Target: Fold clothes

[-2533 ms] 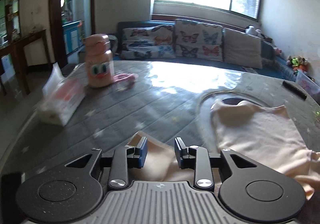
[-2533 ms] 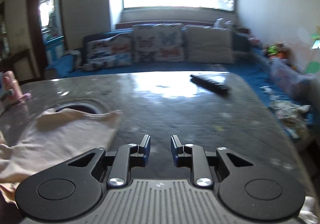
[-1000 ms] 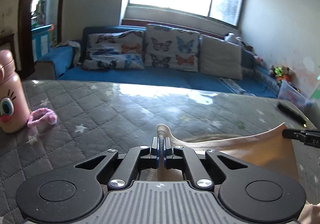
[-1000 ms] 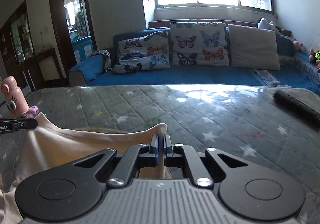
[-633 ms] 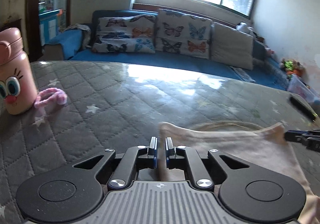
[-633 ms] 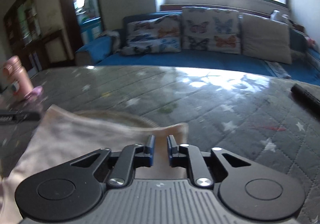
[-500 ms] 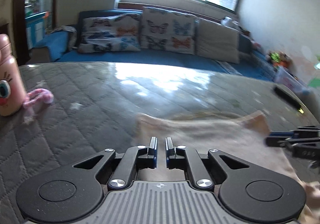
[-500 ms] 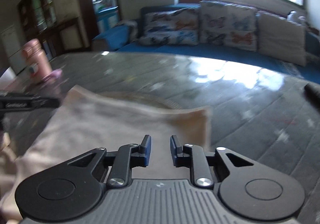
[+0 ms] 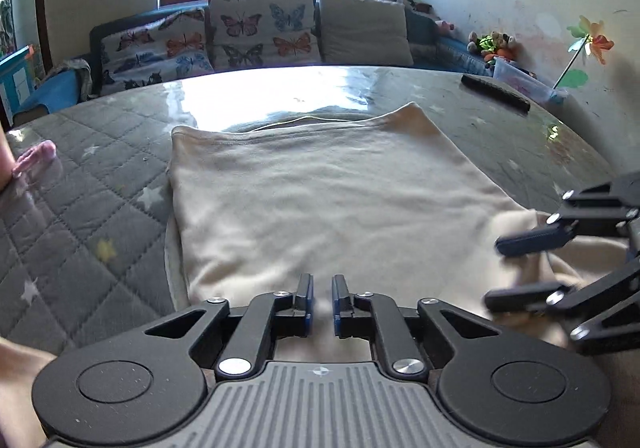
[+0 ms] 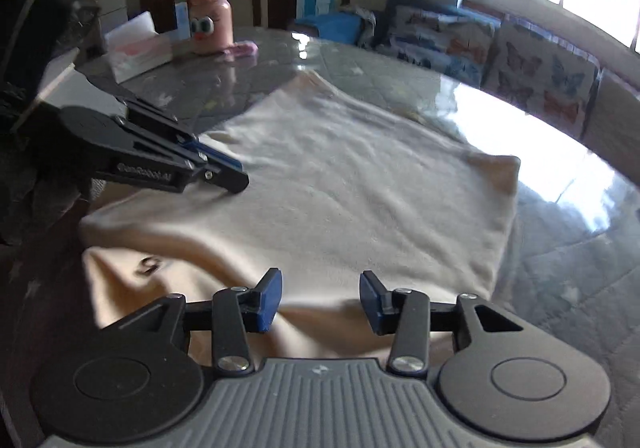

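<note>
From the left wrist view, the cream garment (image 9: 320, 192) lay spread flat on the grey quilted counter (image 9: 92, 216), folded over itself, its far edge running across toward the sofa with butterfly cushions (image 9: 224, 36). The left gripper (image 9: 321, 302) hung over the near edge of the cloth, its fingers (image 9: 305, 300) parted by only a narrow gap and opening, with nothing pinched between them; the fabric lay beneath. At the right edge the right gripper (image 9: 508, 270) reached in sideways above a rumpled corner of the garment, its fingers spread apart. A dark remote (image 9: 496, 92) lay on the far right of the counter, well apart from the cloth.

From the right wrist view, the same garment (image 10: 360, 184) covered the middle of the counter (image 10: 580, 288), a fold of it bunched up close to the camera. The right gripper (image 10: 320, 298) stood with its fingers (image 10: 269, 302) moderately wide and opening, empty, the cloth under them and not clamped. The left gripper (image 10: 236, 176) lay low over the garment's left side. Beyond it, a pink bottle with a cartoon face (image 10: 211, 16) and a tissue box (image 10: 138, 50) stood near the counter's far left edge.
</note>
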`<act>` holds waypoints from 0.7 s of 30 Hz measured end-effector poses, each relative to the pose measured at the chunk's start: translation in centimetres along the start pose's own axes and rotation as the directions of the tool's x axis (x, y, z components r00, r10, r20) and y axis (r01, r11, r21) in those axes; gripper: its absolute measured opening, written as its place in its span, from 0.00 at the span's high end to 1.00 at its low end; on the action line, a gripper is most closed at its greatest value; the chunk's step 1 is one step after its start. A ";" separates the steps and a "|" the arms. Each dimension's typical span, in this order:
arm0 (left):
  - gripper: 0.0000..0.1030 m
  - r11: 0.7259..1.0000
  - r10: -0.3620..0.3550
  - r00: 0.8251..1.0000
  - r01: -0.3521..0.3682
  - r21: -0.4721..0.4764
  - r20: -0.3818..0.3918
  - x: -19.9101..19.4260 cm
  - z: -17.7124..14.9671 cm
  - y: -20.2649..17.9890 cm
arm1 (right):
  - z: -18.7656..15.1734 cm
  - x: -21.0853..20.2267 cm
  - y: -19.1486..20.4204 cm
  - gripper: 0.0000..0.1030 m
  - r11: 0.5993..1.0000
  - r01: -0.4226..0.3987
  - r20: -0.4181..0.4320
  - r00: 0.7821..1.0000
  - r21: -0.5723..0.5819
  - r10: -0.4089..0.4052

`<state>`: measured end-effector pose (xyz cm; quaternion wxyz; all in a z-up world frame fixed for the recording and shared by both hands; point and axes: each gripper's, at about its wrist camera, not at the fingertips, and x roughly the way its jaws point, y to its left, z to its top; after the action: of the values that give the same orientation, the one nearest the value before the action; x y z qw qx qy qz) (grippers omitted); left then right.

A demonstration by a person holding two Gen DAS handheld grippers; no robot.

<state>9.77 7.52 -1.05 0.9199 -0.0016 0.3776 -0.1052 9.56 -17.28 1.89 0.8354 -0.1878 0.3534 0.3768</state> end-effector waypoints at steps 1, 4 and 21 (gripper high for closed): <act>0.85 1.000 -0.001 1.000 0.001 -0.007 0.003 -0.2 -0.2 0.0 | -0.1 -0.6 -0.1 0.58 1.000 0.000 0.009 1.000 0.001 0.000; 0.83 1.000 -0.001 1.000 0.002 -0.025 0.013 -0.9 -0.6 -0.1 | -0.4 -2.8 0.9 0.58 0.999 -0.037 0.039 0.999 -0.007 0.037; 0.73 1.000 0.015 0.999 -0.014 -0.027 0.031 -1.6 -1.6 -0.7 | -4.1 -6.7 4.0 0.98 0.999 -0.039 0.027 0.999 -0.024 0.040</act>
<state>7.43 7.25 -1.06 0.9264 -0.0129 0.3645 -0.0936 1.58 -20.43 3.80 0.8303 -0.1853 0.3413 0.3997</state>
